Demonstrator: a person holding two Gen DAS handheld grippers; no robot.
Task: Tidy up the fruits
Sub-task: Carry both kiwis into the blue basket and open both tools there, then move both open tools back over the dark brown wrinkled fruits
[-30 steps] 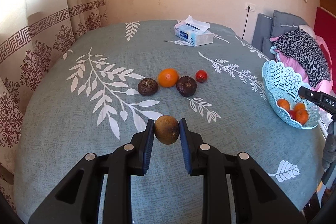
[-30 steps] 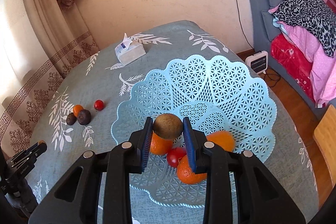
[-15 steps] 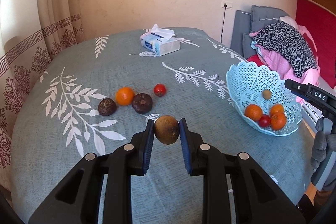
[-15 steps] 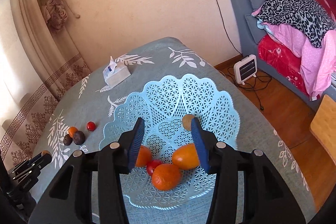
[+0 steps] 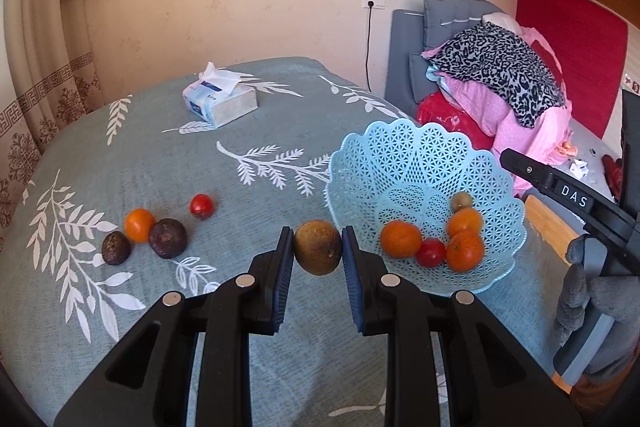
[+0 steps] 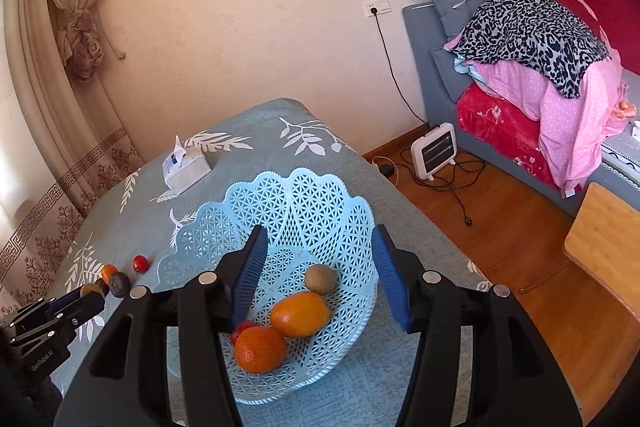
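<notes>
My left gripper is shut on a brown kiwi, held above the cloth just left of the light-blue lattice basket. In the basket lie three oranges, a red tomato and a small kiwi. My right gripper hovers over the basket with its jaws opening and nothing between them; the dropped kiwi rests below, by an orange. On the cloth to the left lie an orange, two dark fruits and a tomato.
A tissue box sits at the far side of the table. Right of the table are a wooden floor, a small heater with cables, and a bed piled with bedding. A gloved hand holds the right gripper.
My right gripper opened, dropped its kiwi into the basket and drew back. My left gripper carried its kiwi rightward, from beside the loose fruits to near the basket.
</notes>
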